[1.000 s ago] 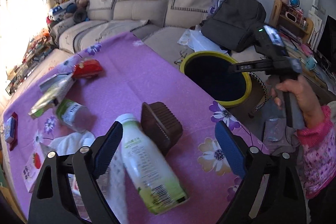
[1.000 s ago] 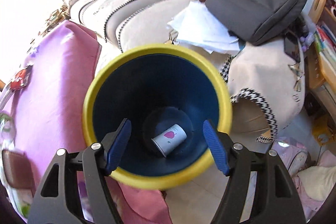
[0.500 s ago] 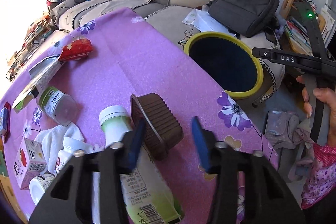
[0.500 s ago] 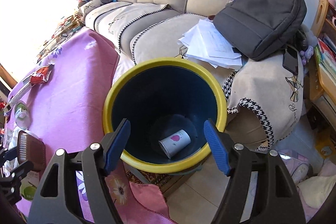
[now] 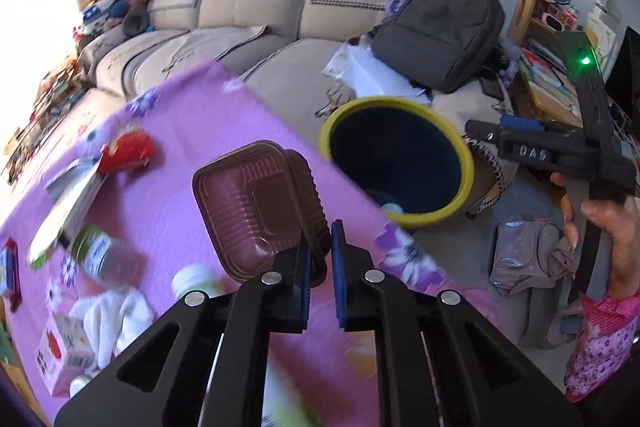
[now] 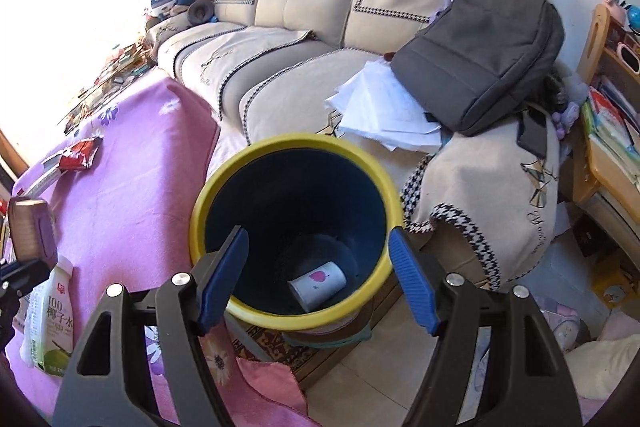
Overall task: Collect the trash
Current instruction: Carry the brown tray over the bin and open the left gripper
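Step in hand: carry phase; left gripper (image 5: 319,259) has its jaws clenched on the near rim of the brown plastic tray (image 5: 256,203), which is tilted up clear of the surface (image 5: 180,131), open side toward the camera; right gripper (image 6: 316,281) hangs with jaws released and nothing between them, over the near rim of the bin (image 6: 294,231).

Location: tray sits above the middle of the surface, toward the edge that faces the bin; bin stands on the floor just beside that edge, between it and the sofa (image 6: 320,39).

Next move, judged: swing the tray across the surface edge until it is over the bin mouth, then release; grip is on one thin wall only, so the tray may pivot or slip if swung sharply; right gripper should stay clear of the mouth.

Materials and shapes:
- tray: thin moulded plastic, glossy brown, rounded-rectangle, ribbed outer wall, stepped floor; light and flexible by the look of it;
- bin: round, rigid, dark blue inside, yellow rolled rim; a white paper cup (image 6: 318,285) with a pink mark lies on its side at the bottom;
- surface: covered in pink-purple cloth with printed flowers, soft, slightly wrinkled;
- remaining trash on it: coconut-water bottle (image 6: 50,323), white with green print, lying down; red wrapper (image 5: 126,151), crinkled foil; clear jar with green label (image 5: 100,253); small carton (image 5: 64,355); white crumpled tissue (image 5: 116,319).
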A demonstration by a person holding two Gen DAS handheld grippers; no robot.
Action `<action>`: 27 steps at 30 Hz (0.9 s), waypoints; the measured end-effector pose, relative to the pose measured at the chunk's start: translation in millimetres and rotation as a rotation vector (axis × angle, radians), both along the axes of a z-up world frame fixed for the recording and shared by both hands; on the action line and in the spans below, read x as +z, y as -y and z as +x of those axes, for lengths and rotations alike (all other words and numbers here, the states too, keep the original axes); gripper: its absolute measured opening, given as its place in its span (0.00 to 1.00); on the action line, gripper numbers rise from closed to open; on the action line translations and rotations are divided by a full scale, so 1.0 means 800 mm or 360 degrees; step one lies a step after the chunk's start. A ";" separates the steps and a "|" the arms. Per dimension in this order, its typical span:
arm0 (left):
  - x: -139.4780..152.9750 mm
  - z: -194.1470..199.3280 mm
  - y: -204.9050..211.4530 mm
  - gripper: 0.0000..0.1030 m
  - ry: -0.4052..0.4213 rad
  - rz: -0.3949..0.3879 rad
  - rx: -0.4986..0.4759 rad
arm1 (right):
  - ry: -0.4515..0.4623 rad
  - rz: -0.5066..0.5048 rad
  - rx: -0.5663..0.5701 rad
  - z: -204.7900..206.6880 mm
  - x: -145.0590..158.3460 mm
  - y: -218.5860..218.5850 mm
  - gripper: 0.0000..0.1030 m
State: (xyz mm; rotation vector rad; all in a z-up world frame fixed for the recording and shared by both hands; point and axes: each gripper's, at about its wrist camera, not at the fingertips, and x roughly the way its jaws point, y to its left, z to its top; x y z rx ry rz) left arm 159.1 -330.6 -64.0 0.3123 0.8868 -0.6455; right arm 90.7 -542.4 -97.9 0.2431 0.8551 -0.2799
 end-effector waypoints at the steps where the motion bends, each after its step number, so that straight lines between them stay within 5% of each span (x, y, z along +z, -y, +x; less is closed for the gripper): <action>1: 0.003 0.001 0.007 0.10 0.0007 -0.0003 -0.0017 | 0.0005 0.0000 -0.0006 -0.002 0.001 0.003 0.67; 12: -0.002 0.035 0.136 0.10 -0.0017 0.0075 -0.0246 | 0.0023 -0.0089 -0.0142 -0.043 0.014 0.036 0.67; 23: -0.107 0.087 0.246 0.10 -0.0193 0.0272 -0.0304 | -0.0039 -0.0084 -0.0182 -0.054 0.000 0.055 0.67; 26: -0.128 0.097 0.261 0.17 -0.0190 0.0316 -0.0276 | -0.0060 -0.0087 -0.0172 -0.052 -0.004 0.054 0.67; 27: -0.133 0.100 0.264 0.26 -0.0186 0.0326 -0.0259 | -0.0064 -0.0088 -0.0167 -0.051 -0.005 0.053 0.67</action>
